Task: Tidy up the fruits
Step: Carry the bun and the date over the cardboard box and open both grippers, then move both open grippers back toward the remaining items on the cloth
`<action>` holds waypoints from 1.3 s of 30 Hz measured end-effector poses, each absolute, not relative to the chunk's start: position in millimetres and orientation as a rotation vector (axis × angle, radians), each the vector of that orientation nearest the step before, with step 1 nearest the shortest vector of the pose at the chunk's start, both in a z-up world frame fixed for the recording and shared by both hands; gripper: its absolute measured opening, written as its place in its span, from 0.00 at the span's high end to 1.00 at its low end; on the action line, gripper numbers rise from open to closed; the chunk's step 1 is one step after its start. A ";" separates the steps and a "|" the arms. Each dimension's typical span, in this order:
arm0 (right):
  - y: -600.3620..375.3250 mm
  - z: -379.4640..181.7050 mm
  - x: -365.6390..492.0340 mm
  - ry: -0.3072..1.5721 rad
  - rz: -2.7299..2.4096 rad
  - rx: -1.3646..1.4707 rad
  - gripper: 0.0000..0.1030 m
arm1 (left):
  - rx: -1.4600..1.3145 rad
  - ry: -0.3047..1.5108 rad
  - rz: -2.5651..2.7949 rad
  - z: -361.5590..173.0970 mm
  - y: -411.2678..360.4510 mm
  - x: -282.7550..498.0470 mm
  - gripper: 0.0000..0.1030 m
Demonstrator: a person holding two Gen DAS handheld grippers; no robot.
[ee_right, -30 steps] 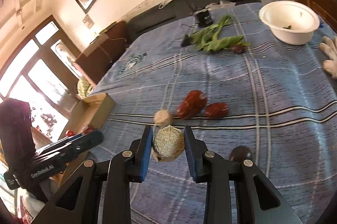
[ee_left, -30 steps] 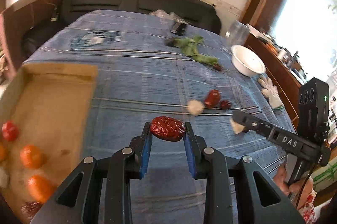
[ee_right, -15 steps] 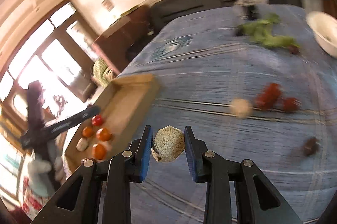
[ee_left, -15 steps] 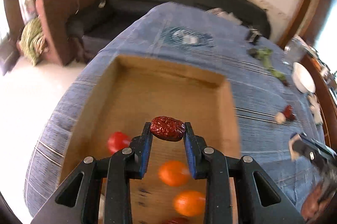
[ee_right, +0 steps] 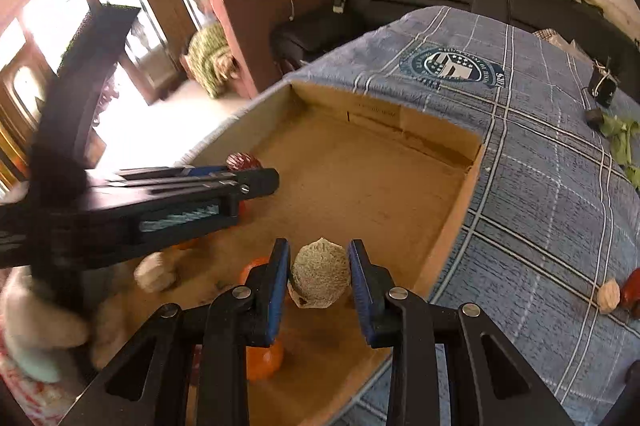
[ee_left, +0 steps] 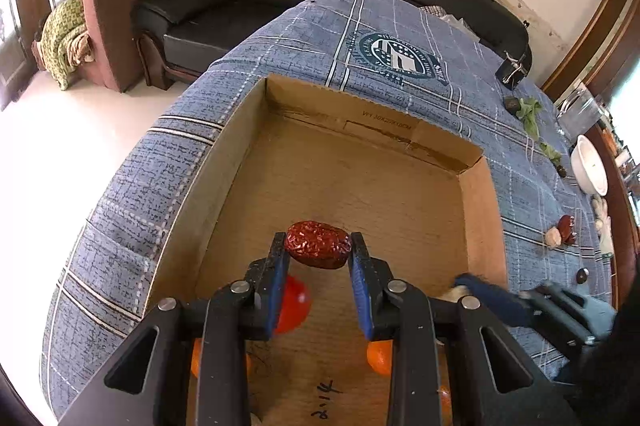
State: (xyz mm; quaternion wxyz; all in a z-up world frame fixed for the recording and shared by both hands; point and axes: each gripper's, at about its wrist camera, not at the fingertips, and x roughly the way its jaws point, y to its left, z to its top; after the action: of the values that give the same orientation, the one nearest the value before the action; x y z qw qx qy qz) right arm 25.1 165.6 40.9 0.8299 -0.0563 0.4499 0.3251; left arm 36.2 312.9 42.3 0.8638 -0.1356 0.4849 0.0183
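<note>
Both grippers hold fruit over the open cardboard box [ee_left: 478,210].

The left gripper [ee_left: 318,256] is clamped on a wrinkled dark-red date [ee_left: 318,250] above the box floor; the right gripper [ee_right: 319,276] pinches a pale, rough, netted round fruit [ee_right: 320,276] near the box's 5 o'clock wall. Inside lie a red tomato [ee_left: 294,300] and oranges [ee_left: 380,358] toward 6 o'clock. "2.14" is handwritten on the floor; faint print marks the far wall. The box sits on a blue plaid cloth [ee_left: 432,26] bearing a round crest.
</note>
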 end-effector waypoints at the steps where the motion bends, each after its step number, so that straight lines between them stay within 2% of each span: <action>1: 168.0 37.6 25.5 0.957 0.685 -0.127 0.67 | -0.299 1.013 0.033 42.7 314.5 34.6 0.70; 5: 165.7 34.6 23.0 0.955 0.668 -0.123 0.64 | -0.342 0.987 0.023 49.2 316.6 22.9 0.58; 9: 150.3 48.0 14.3 0.922 0.656 -0.080 0.57 | -0.356 0.928 0.015 67.0 311.5 0.2 0.57; 12: 125.6 61.8 0.9 0.873 0.627 -0.036 0.52 | -0.365 0.871 0.022 82.5 304.9 -21.8 0.48; 14: 101.0 69.6 -11.1 0.835 0.586 0.019 0.42 | -0.381 0.831 0.019 90.7 297.6 -38.9 0.44; 16: 77.7 74.6 -22.5 0.811 0.544 0.075 0.37 | -0.392 0.802 0.016 95.3 285.3 -54.9 0.43; 22: 12.7 71.6 -54.2 0.766 0.371 0.206 0.33 | -0.337 0.809 -0.027 90.1 227.3 -73.7 0.35; 28: -35.1 65.0 -74.0 0.731 0.207 0.220 0.30 | -0.231 0.847 -0.065 82.0 167.2 -75.2 0.20; 39: -93.3 45.0 -76.0 0.752 0.088 0.263 0.28 | 0.004 0.803 -0.018 76.0 113.8 -85.2 0.20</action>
State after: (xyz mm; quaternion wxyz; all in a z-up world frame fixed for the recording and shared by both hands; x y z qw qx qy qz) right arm -76.0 -93.3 45.0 0.9207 0.1279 0.3662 0.0429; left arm -85.2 113.8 76.0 0.9204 0.0021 0.3908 -0.0086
